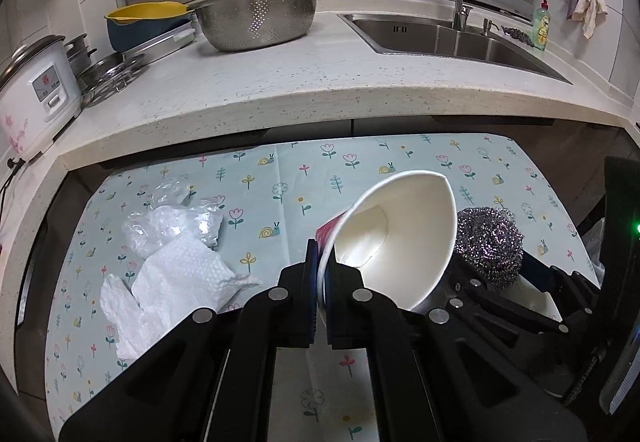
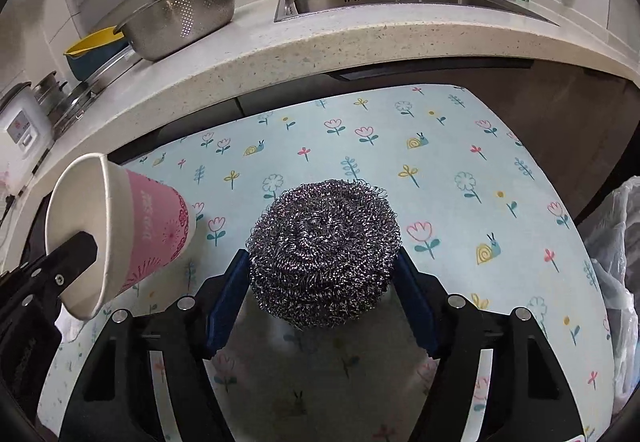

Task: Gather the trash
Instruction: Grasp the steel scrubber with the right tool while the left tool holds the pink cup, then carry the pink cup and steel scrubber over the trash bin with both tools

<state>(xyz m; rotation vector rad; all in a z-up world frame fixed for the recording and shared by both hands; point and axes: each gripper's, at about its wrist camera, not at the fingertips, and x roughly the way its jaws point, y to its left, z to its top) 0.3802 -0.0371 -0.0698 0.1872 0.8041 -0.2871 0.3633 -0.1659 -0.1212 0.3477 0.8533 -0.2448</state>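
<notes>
A pink and white paper cup [image 1: 400, 234] hangs tilted over the flowered tablecloth [image 1: 280, 170], and my left gripper [image 1: 322, 262] is shut on its rim. The cup [image 2: 152, 226] also shows at the left of the right wrist view. A steel wool scourer [image 2: 324, 242] sits between the blue pads of my right gripper [image 2: 320, 266], which touch it on both sides. In the left wrist view the scourer [image 1: 488, 242] is just right of the cup. A crumpled white tissue [image 1: 180, 282] and a clear plastic wrapper [image 1: 172, 218] lie on the cloth to the left.
A stone counter [image 1: 320, 82] curves behind the table, with a steel colander [image 1: 256, 18], a rice cooker [image 1: 36, 94] and a sink [image 1: 460, 38]. A plastic bag [image 2: 616, 242] hangs off the table's right edge.
</notes>
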